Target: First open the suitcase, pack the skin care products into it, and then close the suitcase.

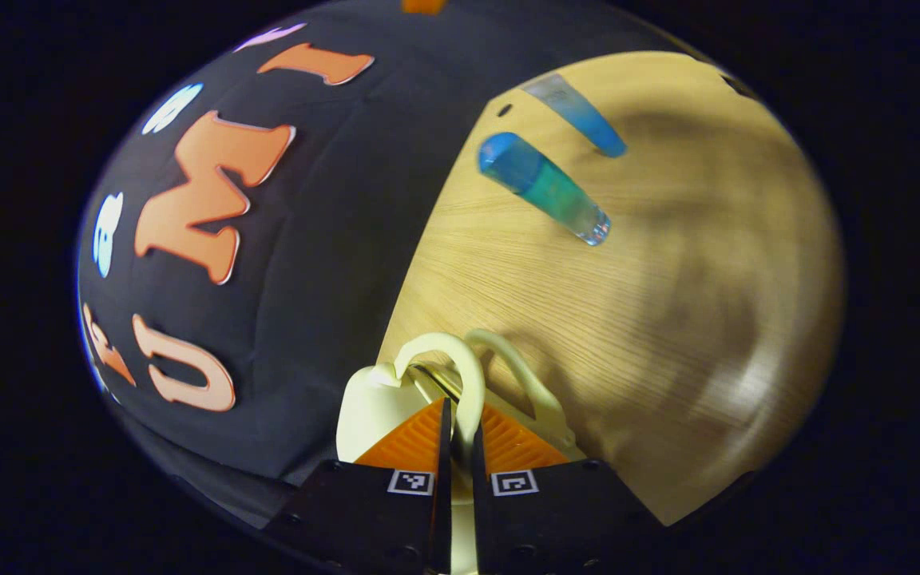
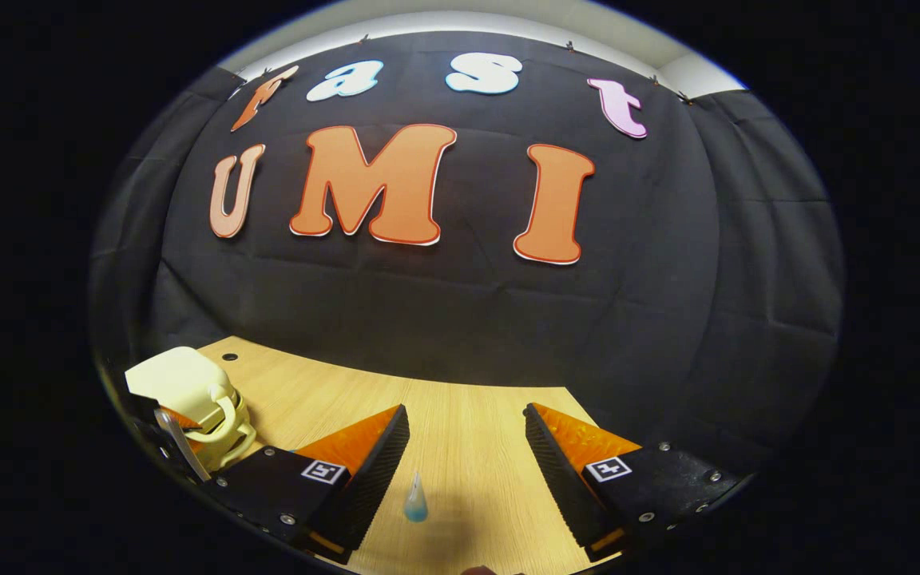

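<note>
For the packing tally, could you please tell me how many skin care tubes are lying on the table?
2 in the left gripper view: a blue-green tube mid-table and a bluer tube beyond it. Others may lie out of view.

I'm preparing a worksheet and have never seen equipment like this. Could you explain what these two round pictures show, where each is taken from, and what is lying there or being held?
A person holds two hand-held claws, each carrying its own fisheye camera looking along its orange fingers.

In the left gripper view, the left claw is shut on the cream handle of a small cream suitcase at the edge of a wooden table. Two bluish skin care tubes lie farther off.

In the right gripper view, the right claw hangs open above the table, holding nothing. A small blue tube sits between its fingers, untouched. The suitcase appears at lower left.
</note>
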A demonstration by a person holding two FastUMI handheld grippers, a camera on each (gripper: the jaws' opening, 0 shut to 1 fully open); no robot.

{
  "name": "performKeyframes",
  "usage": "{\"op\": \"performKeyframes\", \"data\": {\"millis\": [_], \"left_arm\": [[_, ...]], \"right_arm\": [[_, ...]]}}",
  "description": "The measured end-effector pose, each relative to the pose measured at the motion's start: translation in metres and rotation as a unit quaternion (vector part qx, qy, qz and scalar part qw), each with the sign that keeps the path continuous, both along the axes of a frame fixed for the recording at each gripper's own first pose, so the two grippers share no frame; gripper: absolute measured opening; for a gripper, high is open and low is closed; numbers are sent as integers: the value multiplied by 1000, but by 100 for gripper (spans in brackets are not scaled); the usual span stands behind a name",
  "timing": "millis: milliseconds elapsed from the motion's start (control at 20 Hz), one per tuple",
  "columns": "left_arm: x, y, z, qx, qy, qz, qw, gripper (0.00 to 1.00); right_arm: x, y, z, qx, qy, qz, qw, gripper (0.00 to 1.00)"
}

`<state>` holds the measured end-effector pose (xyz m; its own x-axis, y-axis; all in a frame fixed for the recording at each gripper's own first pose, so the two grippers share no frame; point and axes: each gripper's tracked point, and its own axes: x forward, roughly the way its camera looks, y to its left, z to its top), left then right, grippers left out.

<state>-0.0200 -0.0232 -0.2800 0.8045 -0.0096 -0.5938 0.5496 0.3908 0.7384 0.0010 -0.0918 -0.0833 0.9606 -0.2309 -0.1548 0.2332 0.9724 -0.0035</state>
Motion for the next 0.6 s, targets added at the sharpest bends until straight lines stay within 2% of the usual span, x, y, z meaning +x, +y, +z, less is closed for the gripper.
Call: {"op": "performKeyframes", "data": {"millis": [350, 600], "left_arm": [[13, 24, 69, -79, -78, 57, 992, 6], [29, 78, 119, -176, -114, 133, 969, 6]], "right_arm": [[12, 34, 10, -3, -2, 28, 1000, 94], [20, 62, 17, -5, -2, 48, 999, 94]]}}
